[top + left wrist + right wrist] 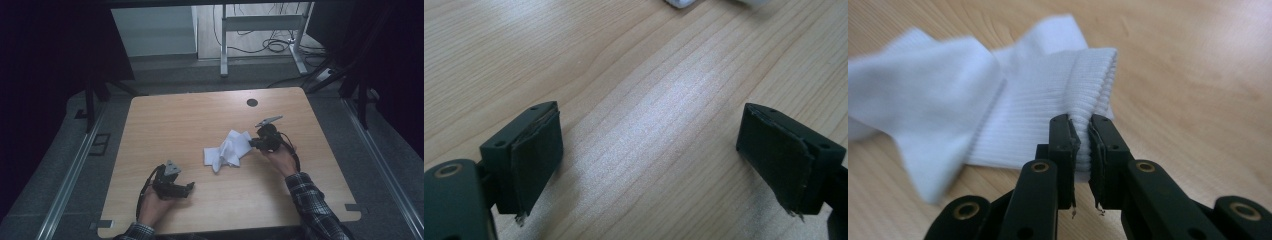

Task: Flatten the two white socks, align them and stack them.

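A white sock lies crumpled near the middle of the wooden table. My right gripper is at the sock's right end, shut on its ribbed cuff; in the right gripper view the two jaws pinch the cuff's edge between them, right gripper. My left gripper rests low over the table near the front left, apart from the sock, with its pads wide open over bare wood, left gripper. A sliver of white sock peeks in at the top edge of that view.
A dark round cable hole sits near the table's far edge. Beyond the table are a metal desk frame and cables on the floor. Dark curtains flank both sides. A plaid sleeve comes in at the lower right.
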`<state>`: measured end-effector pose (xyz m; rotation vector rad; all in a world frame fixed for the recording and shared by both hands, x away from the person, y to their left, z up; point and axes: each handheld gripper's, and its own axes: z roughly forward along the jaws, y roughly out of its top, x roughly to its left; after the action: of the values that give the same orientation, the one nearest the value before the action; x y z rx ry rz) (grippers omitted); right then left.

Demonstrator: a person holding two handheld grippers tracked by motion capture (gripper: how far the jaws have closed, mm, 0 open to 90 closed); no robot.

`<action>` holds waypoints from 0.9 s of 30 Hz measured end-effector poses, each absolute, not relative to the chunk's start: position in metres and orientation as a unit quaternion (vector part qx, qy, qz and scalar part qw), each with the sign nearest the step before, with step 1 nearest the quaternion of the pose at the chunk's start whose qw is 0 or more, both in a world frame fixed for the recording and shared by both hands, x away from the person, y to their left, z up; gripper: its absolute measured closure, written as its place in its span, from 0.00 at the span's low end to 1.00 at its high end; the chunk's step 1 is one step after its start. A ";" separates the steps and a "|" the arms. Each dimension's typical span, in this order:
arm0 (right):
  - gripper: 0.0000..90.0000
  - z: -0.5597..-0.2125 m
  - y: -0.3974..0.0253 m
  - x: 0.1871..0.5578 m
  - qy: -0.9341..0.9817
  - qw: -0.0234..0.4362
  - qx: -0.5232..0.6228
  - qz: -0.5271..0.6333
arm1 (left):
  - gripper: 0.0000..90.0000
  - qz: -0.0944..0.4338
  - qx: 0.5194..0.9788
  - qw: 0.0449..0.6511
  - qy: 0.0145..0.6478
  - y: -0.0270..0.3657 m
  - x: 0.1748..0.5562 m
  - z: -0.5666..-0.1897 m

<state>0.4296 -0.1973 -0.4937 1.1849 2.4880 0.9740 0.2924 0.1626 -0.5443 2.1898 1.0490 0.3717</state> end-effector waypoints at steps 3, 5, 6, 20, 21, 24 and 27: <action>0.89 -0.477 -0.196 0.429 0.844 0.115 0.396 0.342 | 0.13 0.142 0.841 0.335 0.401 0.163 0.292 -0.544; 0.89 -0.465 -0.194 0.429 0.843 0.121 0.391 0.348 | 0.13 0.143 0.841 0.335 0.400 0.163 0.293 -0.544; 0.90 -0.459 -0.193 0.428 0.843 0.123 0.390 0.351 | 0.13 0.143 0.841 0.334 0.400 0.163 0.293 -0.544; 0.90 -0.387 -0.158 0.427 0.843 0.161 0.350 0.374 | 0.13 0.145 0.843 0.333 0.397 0.163 0.293 -0.544; 0.90 -0.379 -0.154 0.427 0.841 0.165 0.347 0.381 | 0.13 0.145 0.842 0.335 0.399 0.163 0.293 -0.544; 0.90 -0.365 -0.153 0.425 0.837 0.170 0.345 0.389 | 0.13 0.145 0.841 0.335 0.399 0.163 0.293 -0.544; 0.90 -0.355 -0.153 0.423 0.832 0.173 0.343 0.400 | 0.13 0.144 0.841 0.335 0.399 0.163 0.293 -0.544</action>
<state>0.4226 -0.1534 -0.3550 0.9723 2.3607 1.1355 0.2929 0.1630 -0.5442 2.1950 1.0422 0.3769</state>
